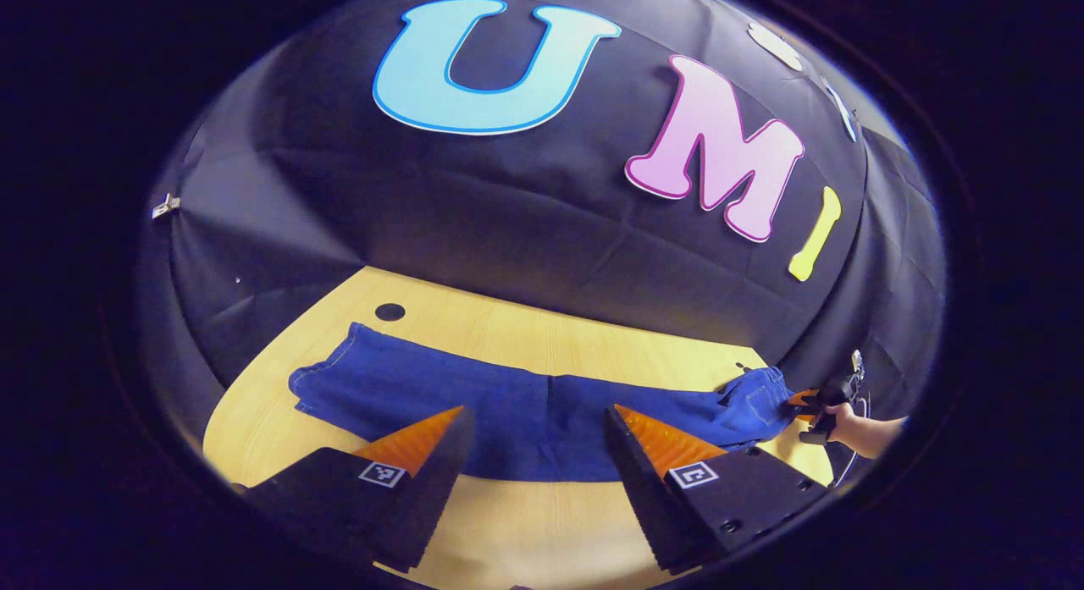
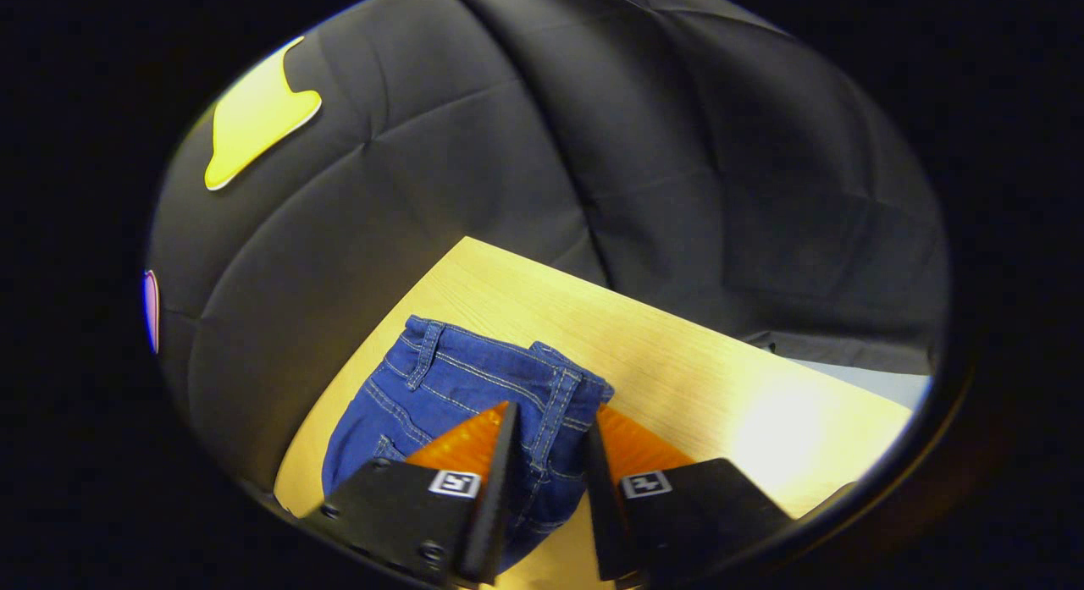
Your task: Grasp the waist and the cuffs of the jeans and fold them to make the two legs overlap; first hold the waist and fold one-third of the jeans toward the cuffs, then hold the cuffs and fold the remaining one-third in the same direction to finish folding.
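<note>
Blue jeans lie stretched lengthwise across the wooden table, legs apparently already laid one over the other, cuffs at the far left and waist at the right. The right tool has its fingers narrowed around the waistband, seemingly clamping the denim, a hand steering it at the table's right end. The left tool hangs spread and empty, near the mid-leg. Judging by the layout, both one-third folds remain undone.
</note>
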A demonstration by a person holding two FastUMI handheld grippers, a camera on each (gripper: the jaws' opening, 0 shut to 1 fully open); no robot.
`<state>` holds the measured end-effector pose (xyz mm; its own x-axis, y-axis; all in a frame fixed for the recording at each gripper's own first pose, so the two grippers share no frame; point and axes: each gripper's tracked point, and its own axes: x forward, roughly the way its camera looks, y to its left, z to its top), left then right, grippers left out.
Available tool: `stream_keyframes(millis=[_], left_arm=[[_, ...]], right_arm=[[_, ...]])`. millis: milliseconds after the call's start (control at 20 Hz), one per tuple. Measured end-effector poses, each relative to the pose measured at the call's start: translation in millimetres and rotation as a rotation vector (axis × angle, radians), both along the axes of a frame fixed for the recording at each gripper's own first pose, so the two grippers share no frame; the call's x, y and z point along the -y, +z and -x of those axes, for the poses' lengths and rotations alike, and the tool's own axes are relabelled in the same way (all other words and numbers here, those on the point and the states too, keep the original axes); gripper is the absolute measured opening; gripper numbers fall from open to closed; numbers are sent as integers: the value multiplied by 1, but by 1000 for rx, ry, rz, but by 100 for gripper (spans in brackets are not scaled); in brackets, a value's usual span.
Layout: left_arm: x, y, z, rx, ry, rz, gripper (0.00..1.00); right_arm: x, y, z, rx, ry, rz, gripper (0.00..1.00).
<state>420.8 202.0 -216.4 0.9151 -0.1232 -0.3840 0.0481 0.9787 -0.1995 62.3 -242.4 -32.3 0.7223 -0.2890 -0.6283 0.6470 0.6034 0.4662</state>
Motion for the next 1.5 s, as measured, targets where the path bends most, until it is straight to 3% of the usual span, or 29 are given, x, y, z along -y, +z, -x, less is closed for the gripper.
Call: stream_keyframes(millis=[50, 100, 150, 400, 700, 1050, 1500], left_arm=[[1, -5, 1, -7, -1, 0, 96], [2, -9, 1, -15, -2, 0, 97], [4, -13, 2, -24, -4, -1, 96], [6, -20, 1, -38, -13, 2, 97], [4, -16, 6, -15, 10, 10, 97], [-8, -23, 30, -29, 14, -16, 97], [-35, -32, 45, -20, 94, 10, 97]], right_arm=[[-2, 2, -6, 13, 7, 17, 18], [-1, 2, -7, 23, 8, 29, 22], [0, 4, -7, 28, 9, 35, 12], [-6, 37, -8, 75, 37, 94, 12], [-56, 140, -5, 230, 198, 297, 12], [-135, 245, 83, 415, 442, 492, 11], [-218, 243, 166, 502, 797, 500, 11]])
